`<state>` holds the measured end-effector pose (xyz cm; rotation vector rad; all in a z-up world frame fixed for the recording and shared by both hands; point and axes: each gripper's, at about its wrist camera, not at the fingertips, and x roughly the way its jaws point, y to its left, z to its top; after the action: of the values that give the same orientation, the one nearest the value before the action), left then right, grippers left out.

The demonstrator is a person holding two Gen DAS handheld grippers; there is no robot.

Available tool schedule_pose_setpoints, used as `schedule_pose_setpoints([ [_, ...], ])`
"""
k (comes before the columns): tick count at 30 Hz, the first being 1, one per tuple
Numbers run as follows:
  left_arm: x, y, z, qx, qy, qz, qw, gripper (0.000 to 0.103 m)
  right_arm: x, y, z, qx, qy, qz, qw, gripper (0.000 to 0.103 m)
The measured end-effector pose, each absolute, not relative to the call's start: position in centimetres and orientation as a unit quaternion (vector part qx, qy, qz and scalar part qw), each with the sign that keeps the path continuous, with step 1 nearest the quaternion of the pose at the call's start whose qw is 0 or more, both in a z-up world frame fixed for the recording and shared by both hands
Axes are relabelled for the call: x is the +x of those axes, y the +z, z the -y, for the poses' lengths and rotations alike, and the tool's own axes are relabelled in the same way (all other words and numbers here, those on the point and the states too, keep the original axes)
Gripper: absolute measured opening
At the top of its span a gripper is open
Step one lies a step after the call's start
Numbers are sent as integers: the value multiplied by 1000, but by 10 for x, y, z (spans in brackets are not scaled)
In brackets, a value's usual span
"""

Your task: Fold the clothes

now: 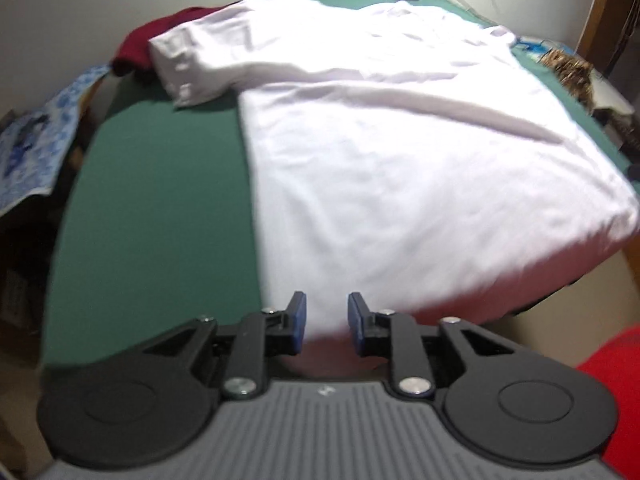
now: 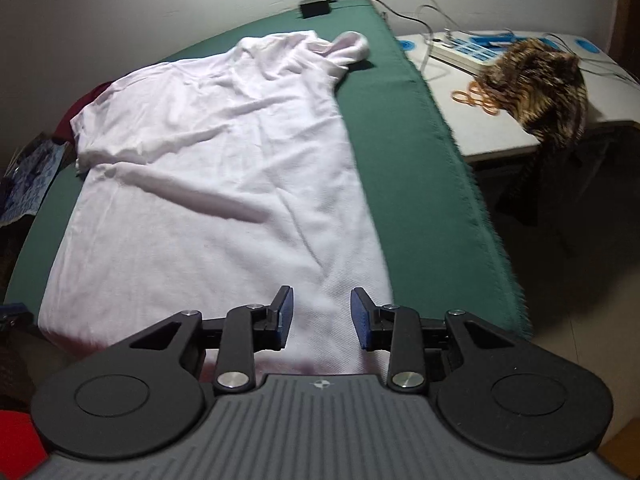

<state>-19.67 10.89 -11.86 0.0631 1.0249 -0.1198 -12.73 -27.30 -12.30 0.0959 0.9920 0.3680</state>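
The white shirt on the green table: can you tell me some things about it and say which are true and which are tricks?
1. The white cotton T-shirt lies spread on the green cloth-covered table. True.
2. The left gripper is clamped shut on the shirt. False: its jaws stand apart over the hem.
3. A dark red garment lies beyond the shirt's sleeve. True.
4. The right gripper holds a sock. False: it holds nothing.
5. The shirt is folded into a small square. False: it lies unfolded.

1 white shirt [image 1: 400,152], 1 maroon garment [image 1: 140,46], 1 green cloth [image 1: 160,220], 2 grippers, 1 furry item [image 2: 536,84]
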Motion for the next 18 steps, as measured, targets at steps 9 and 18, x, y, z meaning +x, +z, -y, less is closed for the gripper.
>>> schedule_pose_setpoints([
  [9, -178, -143, -99, 81, -45, -500, 861, 22, -116, -144, 226, 5, 170, -473, 865, 29],
  [18, -126, -102, -92, 141, -42, -420, 895, 27, -36, -106, 239, -46, 100, -371, 922, 51],
])
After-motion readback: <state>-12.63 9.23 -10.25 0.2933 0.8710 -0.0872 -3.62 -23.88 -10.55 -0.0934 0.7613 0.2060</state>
